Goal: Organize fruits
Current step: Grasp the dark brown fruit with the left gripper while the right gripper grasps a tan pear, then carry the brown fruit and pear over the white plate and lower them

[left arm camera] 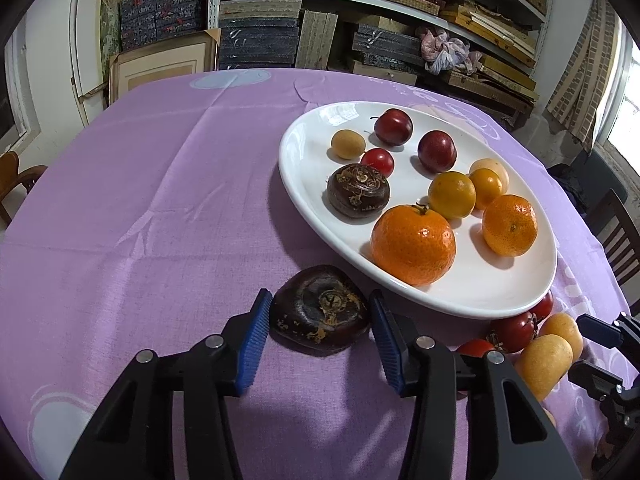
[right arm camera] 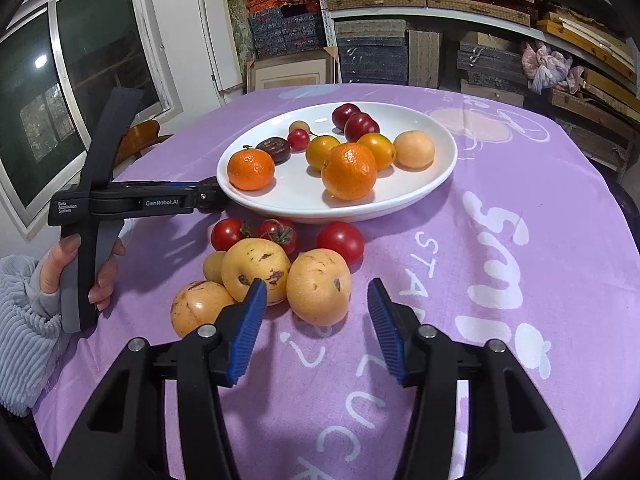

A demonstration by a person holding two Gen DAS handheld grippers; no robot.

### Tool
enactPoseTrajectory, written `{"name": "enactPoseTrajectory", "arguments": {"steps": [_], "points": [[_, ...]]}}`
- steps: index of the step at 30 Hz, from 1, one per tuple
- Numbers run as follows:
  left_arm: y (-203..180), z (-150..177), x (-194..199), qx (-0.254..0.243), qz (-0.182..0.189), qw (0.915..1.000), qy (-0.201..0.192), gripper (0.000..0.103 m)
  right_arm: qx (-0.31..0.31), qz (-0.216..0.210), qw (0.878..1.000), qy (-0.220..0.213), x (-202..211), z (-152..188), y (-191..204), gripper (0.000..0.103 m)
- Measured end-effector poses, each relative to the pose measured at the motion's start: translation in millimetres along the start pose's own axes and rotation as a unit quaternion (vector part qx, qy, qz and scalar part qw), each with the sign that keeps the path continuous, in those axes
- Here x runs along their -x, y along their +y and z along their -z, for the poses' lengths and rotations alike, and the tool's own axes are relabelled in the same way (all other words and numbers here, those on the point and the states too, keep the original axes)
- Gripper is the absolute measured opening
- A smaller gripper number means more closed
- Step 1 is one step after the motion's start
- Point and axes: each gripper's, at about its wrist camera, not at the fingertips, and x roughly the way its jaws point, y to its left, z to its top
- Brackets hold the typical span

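Note:
A white oval plate [left arm camera: 500, 296] [right arm camera: 400, 200] on the purple cloth holds several fruits: oranges [left arm camera: 413, 244], plums [left arm camera: 393, 126], small yellow fruits and a dark brown fruit [left arm camera: 358, 189]. My left gripper [left arm camera: 318, 316] is open, its blue pads on either side of a second dark brown fruit [left arm camera: 320, 314] lying on the cloth beside the plate; the left pad looks close to touching it. My right gripper [right arm camera: 316, 300] is open, just in front of a yellow spotted fruit [right arm camera: 319, 286]. Two more yellow fruits [right arm camera: 256, 270] and three tomatoes [right arm camera: 341, 240] lie near.
The round table [right arm camera: 540, 208] has a purple printed cloth. The left gripper's body [right arm camera: 132, 200] and the hand holding it show at the left in the right wrist view. Shelves of boxes [left arm camera: 360, 20] stand behind; chairs [left arm camera: 616, 232] stand at the sides.

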Motion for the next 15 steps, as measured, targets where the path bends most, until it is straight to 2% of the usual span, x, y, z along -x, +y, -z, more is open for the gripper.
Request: {"name": "enactPoseTrajectory", "arguments": {"steps": [3, 7, 15], "points": [[0, -1, 0, 0.0, 0.004, 1.0, 0.0, 0.05, 0.0, 0.009, 1.0, 0.0, -1, -2, -1, 0.047], [0, 0, 0, 0.0, 0.008, 1.0, 0.0, 0.05, -0.007, 0.021, 1.0, 0.013, -6, -2, -6, 0.03], [0, 0, 0, -0.001, 0.007, 1.0, 0.0, 0.05, 0.008, 0.033, 0.999, 0.021, -17, -8, -1, 0.03]]}}
